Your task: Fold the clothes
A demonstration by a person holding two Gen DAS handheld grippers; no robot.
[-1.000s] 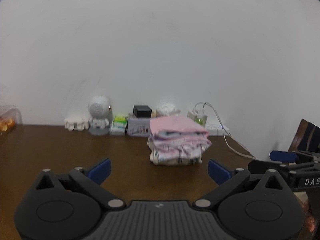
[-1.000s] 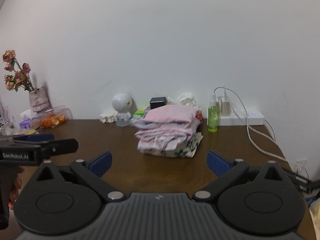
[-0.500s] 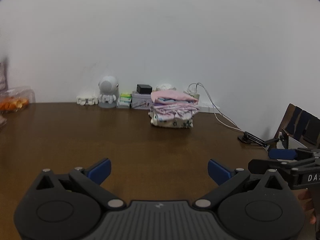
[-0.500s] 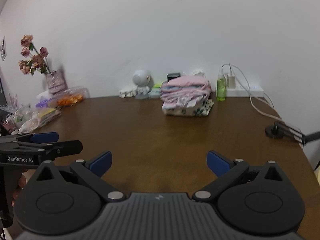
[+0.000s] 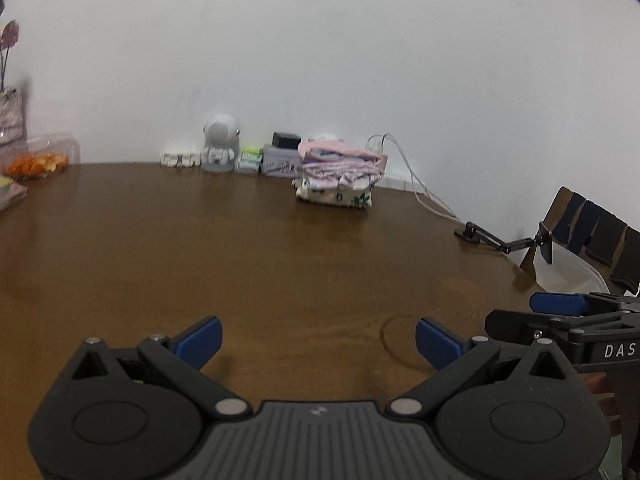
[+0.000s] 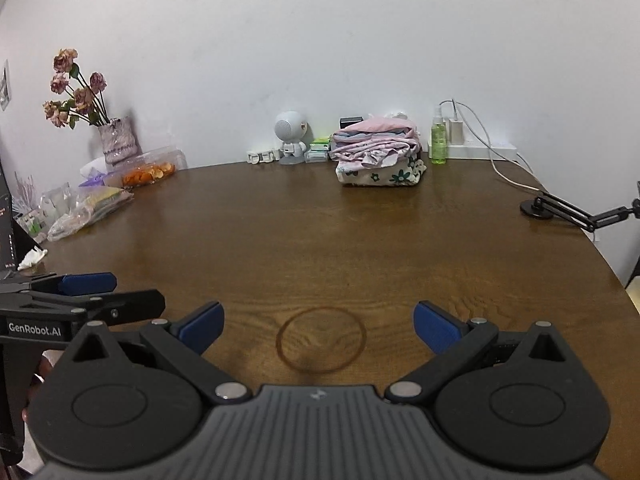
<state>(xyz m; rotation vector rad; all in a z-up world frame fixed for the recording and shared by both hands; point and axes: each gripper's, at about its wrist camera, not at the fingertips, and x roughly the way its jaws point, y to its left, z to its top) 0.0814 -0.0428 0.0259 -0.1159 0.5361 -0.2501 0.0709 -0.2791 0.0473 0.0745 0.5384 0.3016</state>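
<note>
Right wrist view shows folded clothes [image 6: 378, 154] stacked at the table's [image 6: 320, 240] far edge, well apart from both grippers, left [image 5: 318, 338] and right [image 6: 318, 326], jaws apart and empty; nothing unfolded shows, so folding looks done.

We find the brown table [image 6: 320, 240] bare across its near and middle surface, giving both grippers free passage there. Obstacles line the far edge: the stack of folded clothes [image 6: 378, 152], a robot figurine [image 6: 291, 132] and a green spray bottle [image 6: 438, 138] (cables trail beside it). Snack bags [image 6: 92, 204] crowd the left edge; a black clamp arm [image 6: 560, 206] occupies the right.
</note>
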